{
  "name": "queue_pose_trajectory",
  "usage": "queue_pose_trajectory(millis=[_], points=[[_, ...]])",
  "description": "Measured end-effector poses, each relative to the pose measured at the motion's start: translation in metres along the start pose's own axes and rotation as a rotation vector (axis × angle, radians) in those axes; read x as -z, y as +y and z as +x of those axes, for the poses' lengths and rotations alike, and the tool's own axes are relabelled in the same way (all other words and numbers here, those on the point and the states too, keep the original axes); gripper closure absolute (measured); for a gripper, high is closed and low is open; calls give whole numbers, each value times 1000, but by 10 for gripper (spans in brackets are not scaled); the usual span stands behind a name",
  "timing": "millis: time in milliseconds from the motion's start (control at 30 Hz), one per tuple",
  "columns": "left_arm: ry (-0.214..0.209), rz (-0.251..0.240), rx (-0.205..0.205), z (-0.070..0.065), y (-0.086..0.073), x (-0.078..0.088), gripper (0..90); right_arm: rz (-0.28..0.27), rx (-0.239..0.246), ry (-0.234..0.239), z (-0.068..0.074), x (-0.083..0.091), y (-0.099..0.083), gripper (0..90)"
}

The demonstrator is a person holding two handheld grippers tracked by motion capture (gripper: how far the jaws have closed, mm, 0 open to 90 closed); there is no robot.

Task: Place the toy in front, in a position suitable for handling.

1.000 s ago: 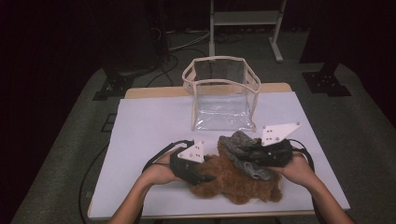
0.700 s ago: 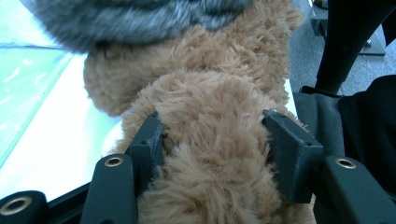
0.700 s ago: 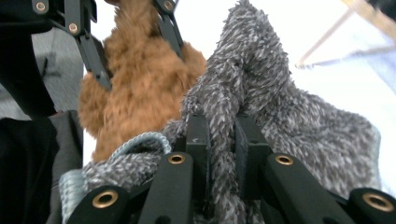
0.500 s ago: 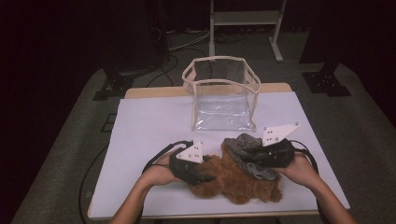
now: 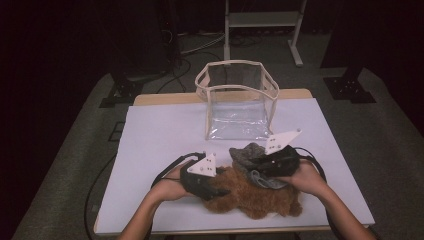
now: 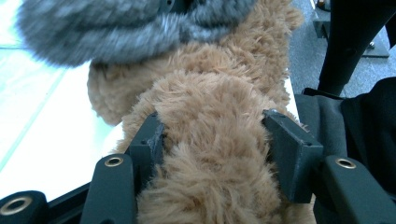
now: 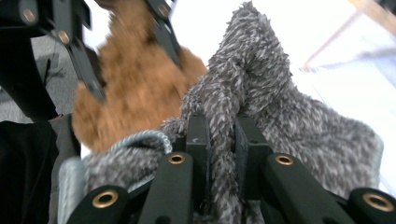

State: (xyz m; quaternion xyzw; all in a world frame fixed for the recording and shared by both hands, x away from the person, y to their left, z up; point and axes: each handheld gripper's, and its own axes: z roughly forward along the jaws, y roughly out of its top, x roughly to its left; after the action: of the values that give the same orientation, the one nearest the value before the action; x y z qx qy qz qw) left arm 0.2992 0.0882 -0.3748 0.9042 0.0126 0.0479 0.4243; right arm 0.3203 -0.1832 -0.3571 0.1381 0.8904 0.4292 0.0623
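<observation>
1. Two soft things lie together near the table's (image 5: 150,150) front edge: a brown plush toy (image 5: 260,197) and a grey fuzzy cloth (image 5: 247,155) draped over its right part.
2. The left gripper (image 6: 215,140) is clamped around a thick fold of the plush, which bulges between the jaws; light and squashy, it is best taken deep by the body.
3. The right gripper (image 7: 219,140) pinches a ridge of the grey cloth; limp and stretchy, it likely sags and may catch on the toy's fur.
4. Farther back, mid-table, stands an open clear bag (image 5: 237,102).
</observation>
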Motion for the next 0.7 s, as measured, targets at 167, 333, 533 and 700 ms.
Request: queue_pose_trajectory(millis=[167,333,533,700], points=[[0,6,-4,0,2,0,432,-12,-58,-45,-4,26,-24,775],[-1,2,4,0,2,-1,432,-25,-93,-79,-6,46,-41,776],[-6,6,3,3,4,-3,436,-66,-49,-67,9,51,-28,775],[1,7,1,4,5,-4,434,-49,15,-28,21,36,-11,775]])
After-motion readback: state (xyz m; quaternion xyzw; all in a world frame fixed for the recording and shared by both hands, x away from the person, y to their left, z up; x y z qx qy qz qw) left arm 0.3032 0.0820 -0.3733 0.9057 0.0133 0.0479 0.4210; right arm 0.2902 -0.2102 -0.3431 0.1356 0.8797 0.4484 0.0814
